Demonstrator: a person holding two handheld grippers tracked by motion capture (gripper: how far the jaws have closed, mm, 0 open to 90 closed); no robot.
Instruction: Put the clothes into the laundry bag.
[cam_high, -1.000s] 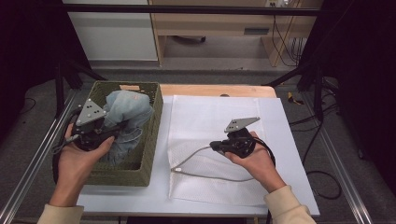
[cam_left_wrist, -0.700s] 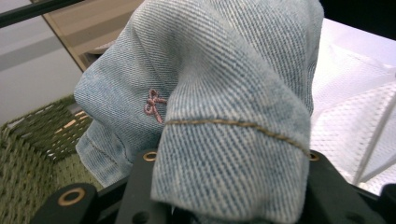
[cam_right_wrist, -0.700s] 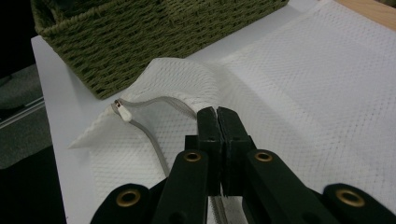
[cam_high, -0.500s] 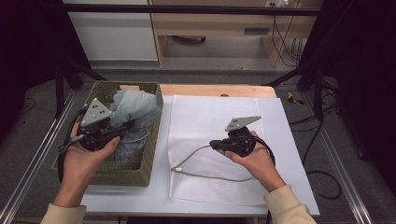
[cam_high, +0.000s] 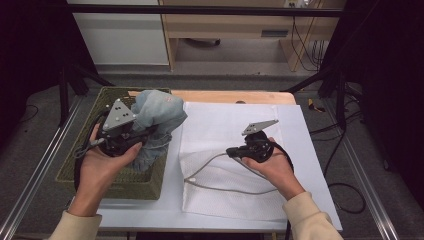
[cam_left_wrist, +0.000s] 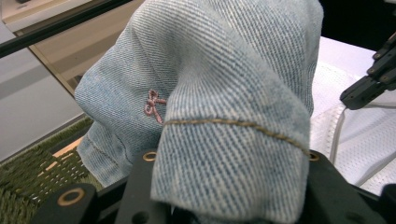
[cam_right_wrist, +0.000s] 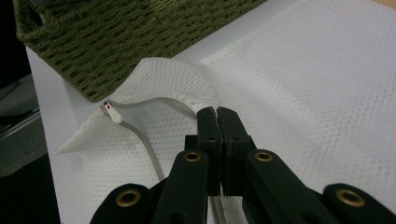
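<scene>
1. Left hand raised over the green woven basket, forearm coming in from the bottom edge, left gripper aimed toward the middle of the table.
2. Left gripper clamped on a bundle of light blue jeans, lifted above the basket and leaning over its right rim toward the white mesh bag.
3. From the left gripper view: denim folded over the jaws, a brown seam line and a small pink embroidered bow, not readable from above.
4. Jaw tips buried under the fabric there; lower part of the jeans hidden behind hand and gripper in the high view.
5. Right hand resting low on the bag, right gripper pointing left, jaws pressed together on the edge of the mesh.
6. From the right gripper view: grey zipper curving along the lifted bag opening, its pull near the basket wall.
7. Bag's inside not visible.
</scene>
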